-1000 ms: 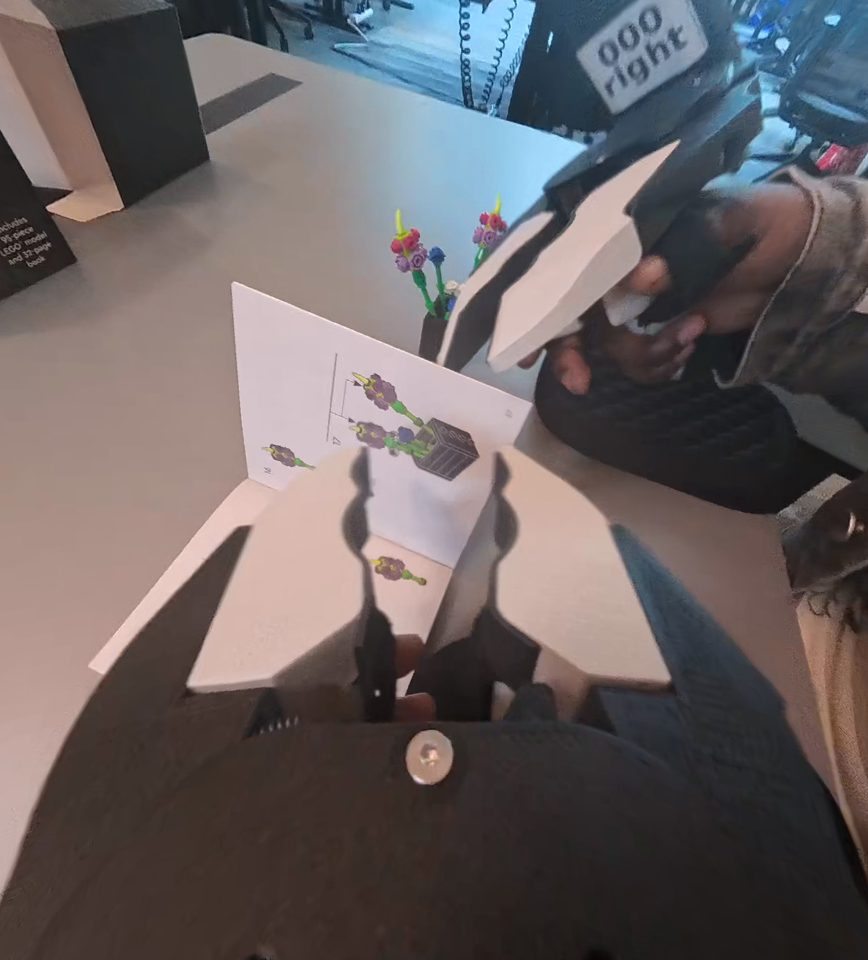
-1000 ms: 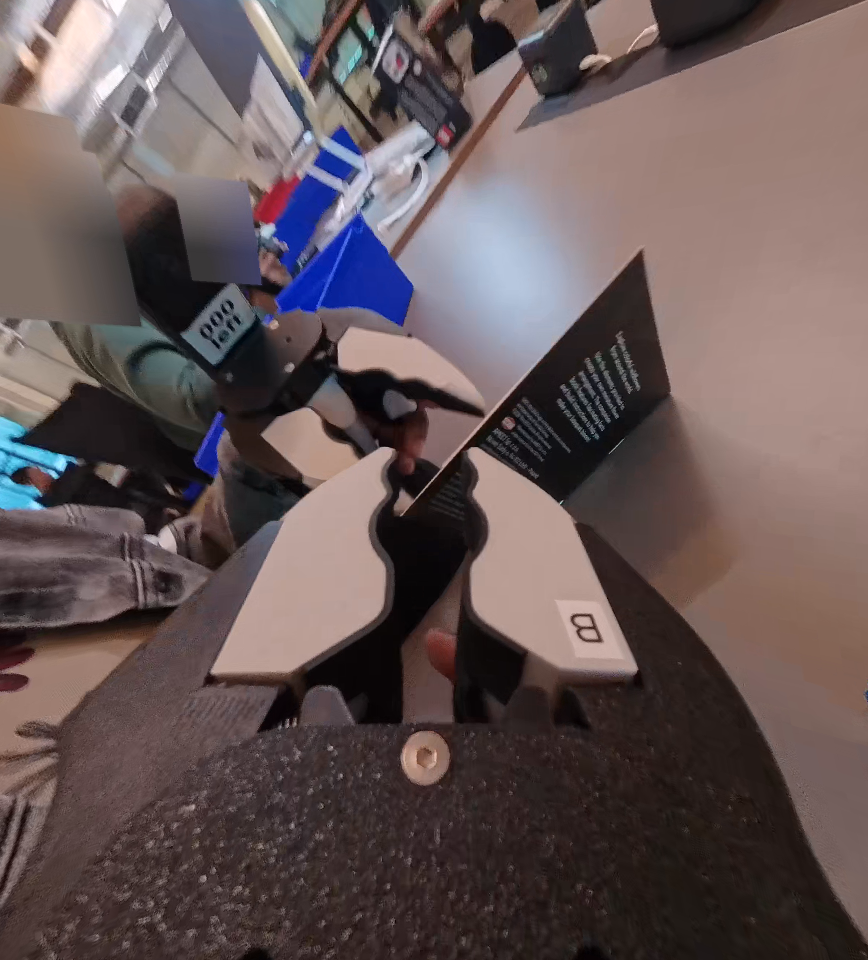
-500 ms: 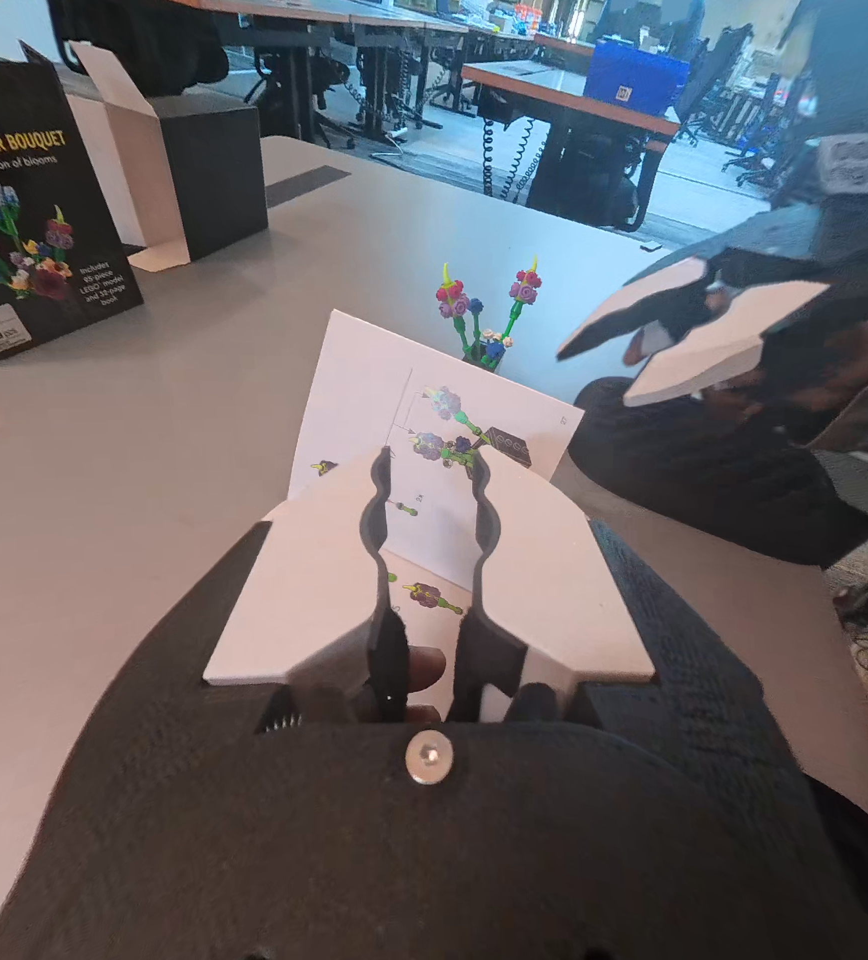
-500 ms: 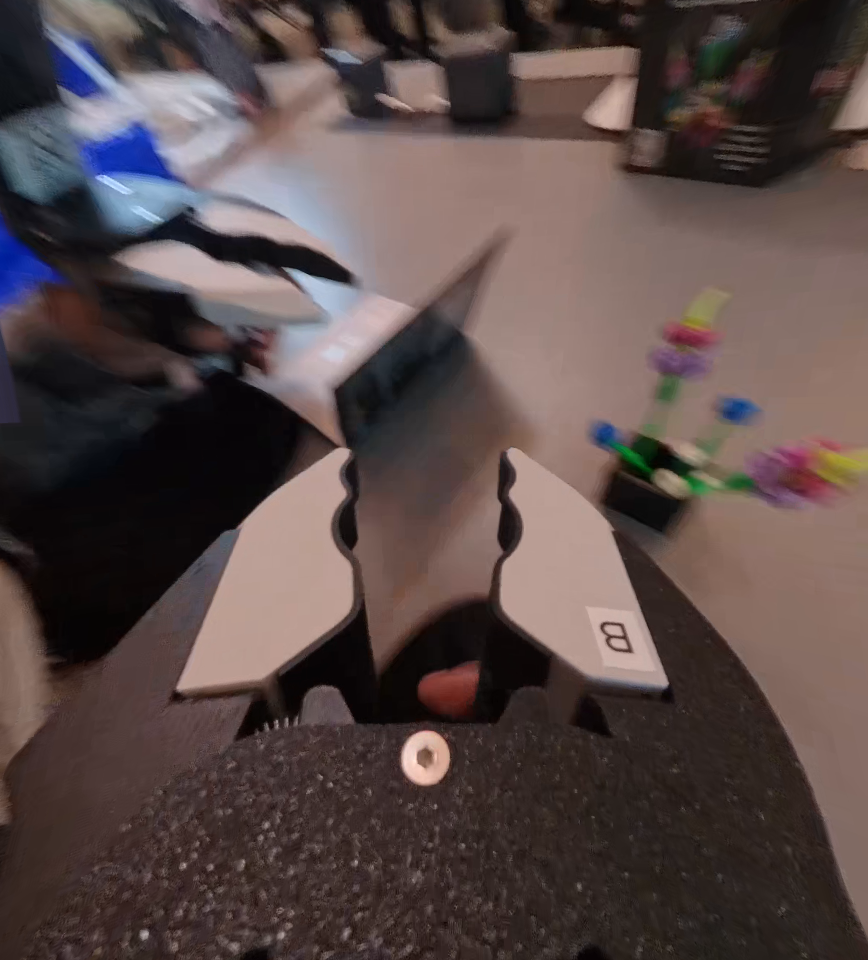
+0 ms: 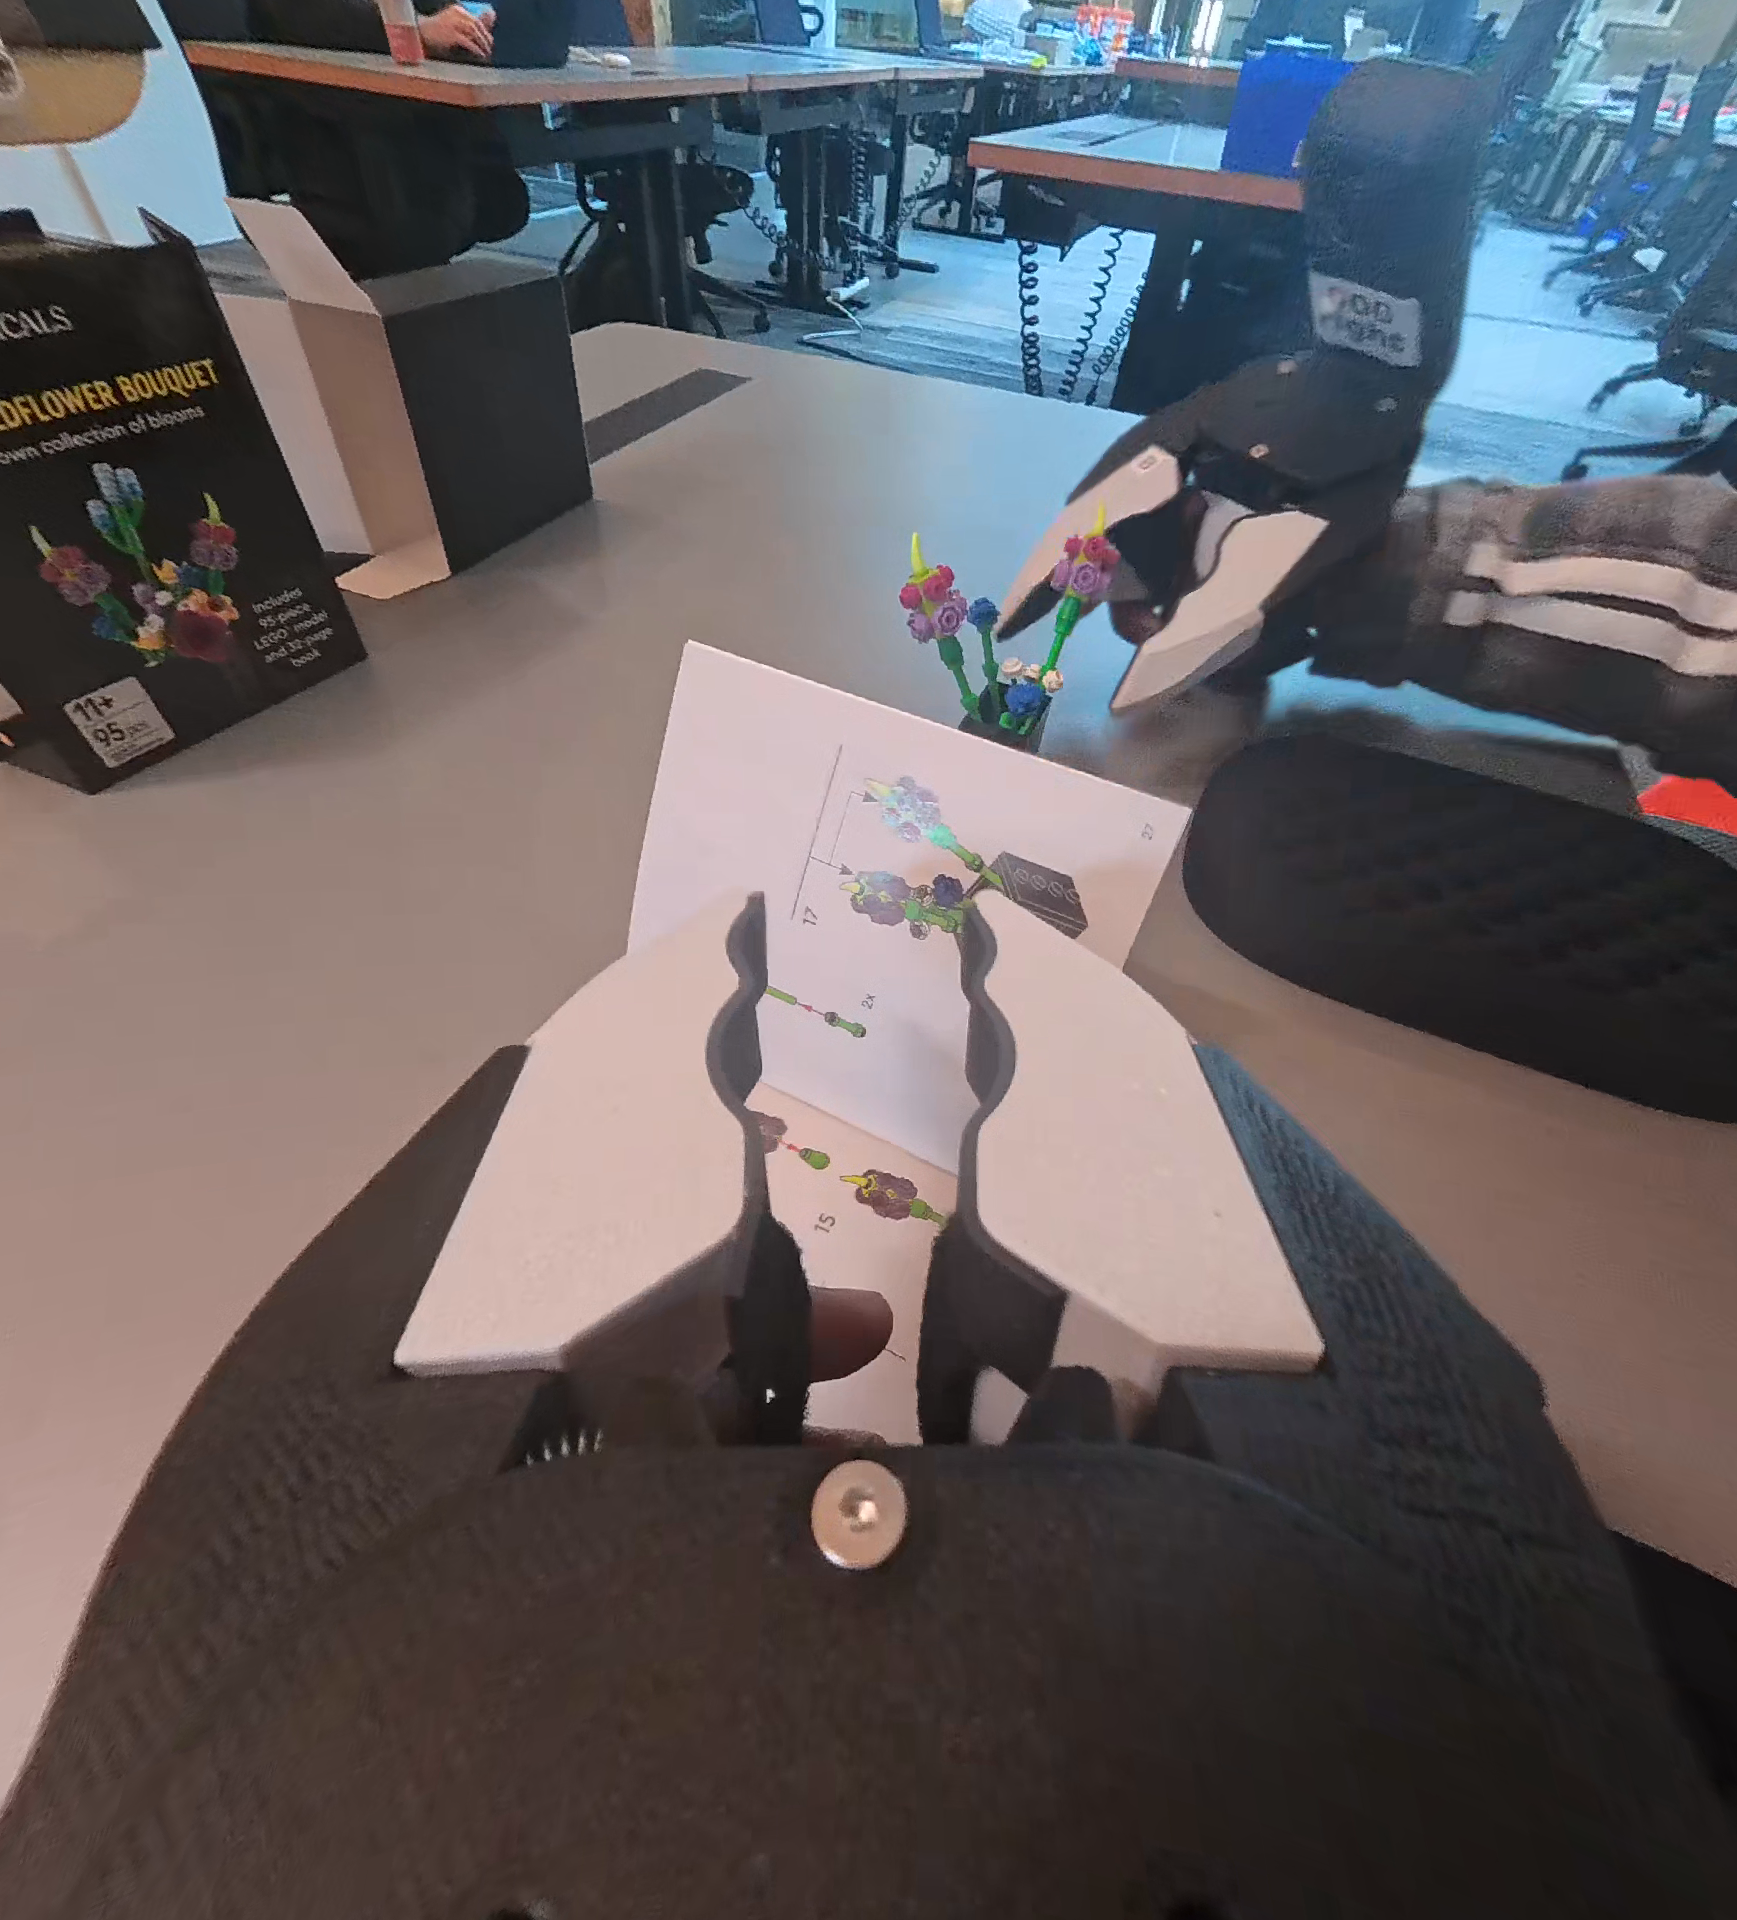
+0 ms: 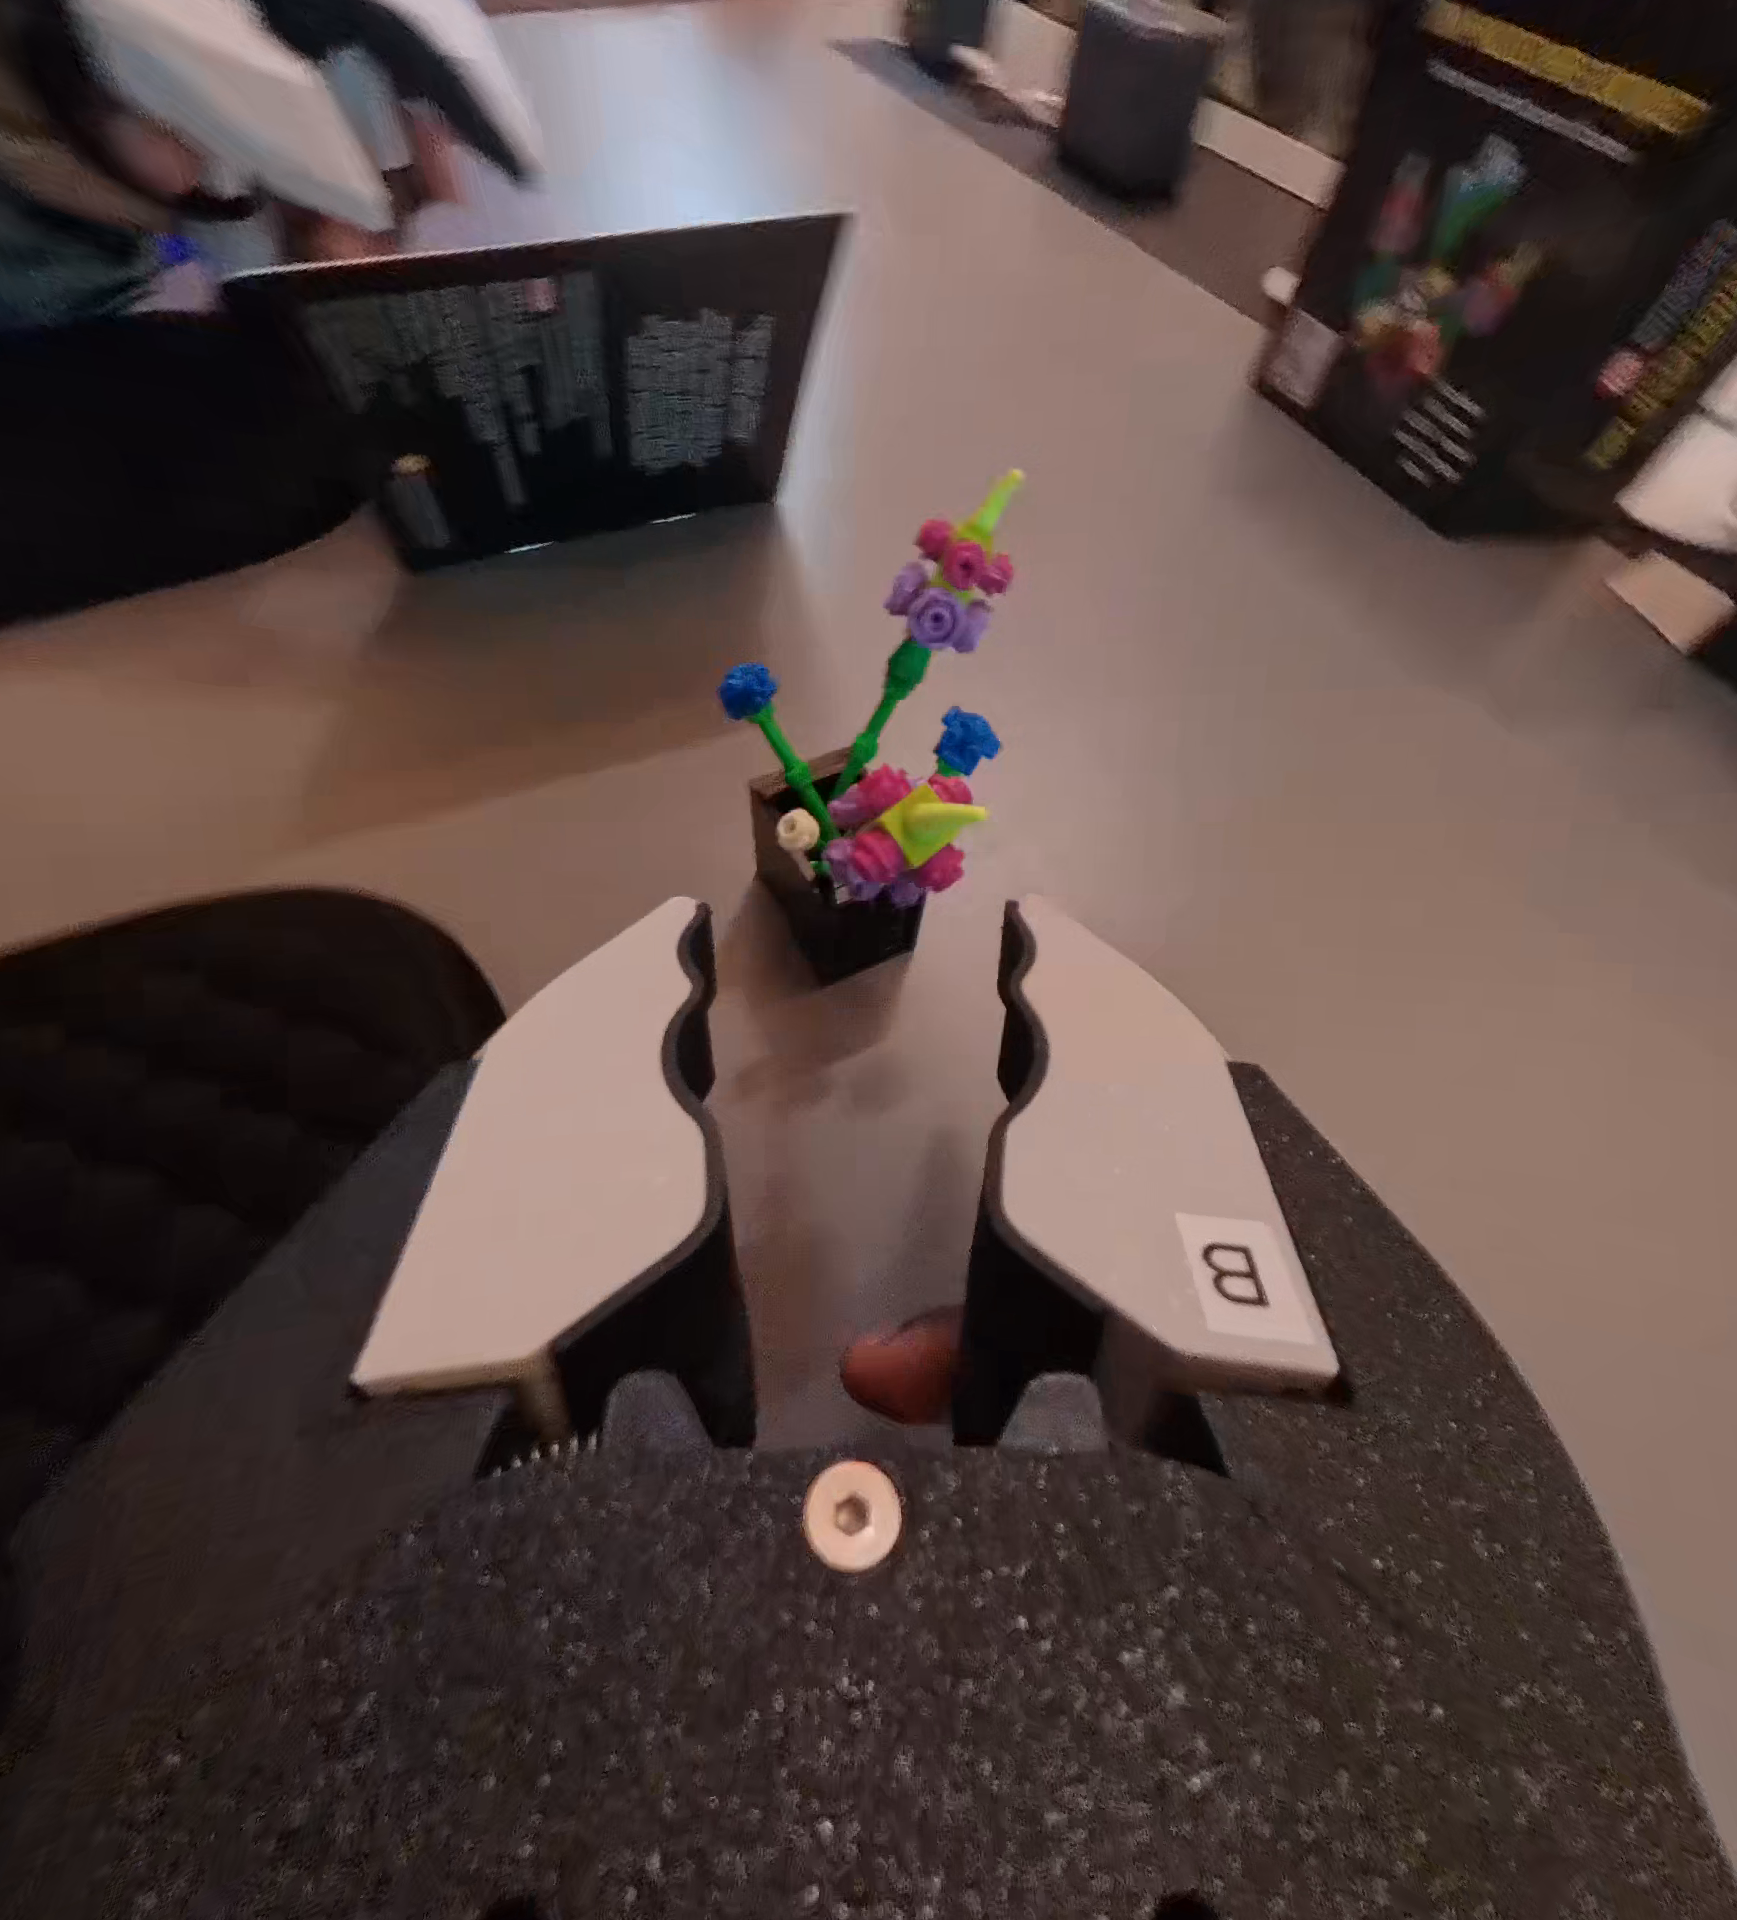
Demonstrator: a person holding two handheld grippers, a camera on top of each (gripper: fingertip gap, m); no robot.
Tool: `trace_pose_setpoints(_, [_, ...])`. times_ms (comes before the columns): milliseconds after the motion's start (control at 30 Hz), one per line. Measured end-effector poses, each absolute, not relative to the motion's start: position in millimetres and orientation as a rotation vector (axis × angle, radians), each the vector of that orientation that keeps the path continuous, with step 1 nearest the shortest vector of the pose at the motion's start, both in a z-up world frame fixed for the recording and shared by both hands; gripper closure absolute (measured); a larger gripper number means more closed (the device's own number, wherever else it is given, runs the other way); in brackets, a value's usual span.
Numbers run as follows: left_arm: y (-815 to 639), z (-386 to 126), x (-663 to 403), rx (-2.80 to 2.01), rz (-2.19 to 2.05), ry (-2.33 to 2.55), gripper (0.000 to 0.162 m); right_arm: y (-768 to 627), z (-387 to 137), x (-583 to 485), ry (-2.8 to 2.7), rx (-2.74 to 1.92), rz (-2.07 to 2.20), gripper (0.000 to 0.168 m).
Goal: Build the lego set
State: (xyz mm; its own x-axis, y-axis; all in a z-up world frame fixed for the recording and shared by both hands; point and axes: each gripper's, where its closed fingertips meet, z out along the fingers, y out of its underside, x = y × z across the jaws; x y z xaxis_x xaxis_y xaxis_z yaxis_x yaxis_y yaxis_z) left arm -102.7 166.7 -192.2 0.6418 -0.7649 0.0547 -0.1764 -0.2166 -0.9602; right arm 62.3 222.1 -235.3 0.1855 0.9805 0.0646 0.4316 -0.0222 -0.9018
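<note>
Grey-faced fingers of the right gripper point(image 6: 851, 935) are spread apart with nothing between them, just short of a small black pot point(image 6: 843, 914) set on the grey table point(image 6: 1363, 935). Two tall stems with pink and purple blooms, two blue flowers and one white one are seen in the pot. The left gripper point(image 5: 862, 925) is likewise parted and empty, above an open instruction booklet point(image 5: 1030, 831). One black product box point(image 5: 116, 499) is stood further left.
</note>
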Motion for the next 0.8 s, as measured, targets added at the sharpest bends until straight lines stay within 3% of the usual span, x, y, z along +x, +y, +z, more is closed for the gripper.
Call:
trace_pose_setpoints(233, [159,-187,-110,-1.757,-0.555,0.731,0.126,222,-246,50,-1.740,-1.415,0.946,0.118])
trace_pose_setpoints(400, [155,-183,-116,-1.757,-0.514,0.653,0.126,223,-251,40,-1.834,-1.340,0.923,0.141])
trace_pose_setpoints(800, [158,-190,-123,-1.821,-0.422,0.639,0.126,279,-251,65,-1.808,-1.352,0.875,0.141])
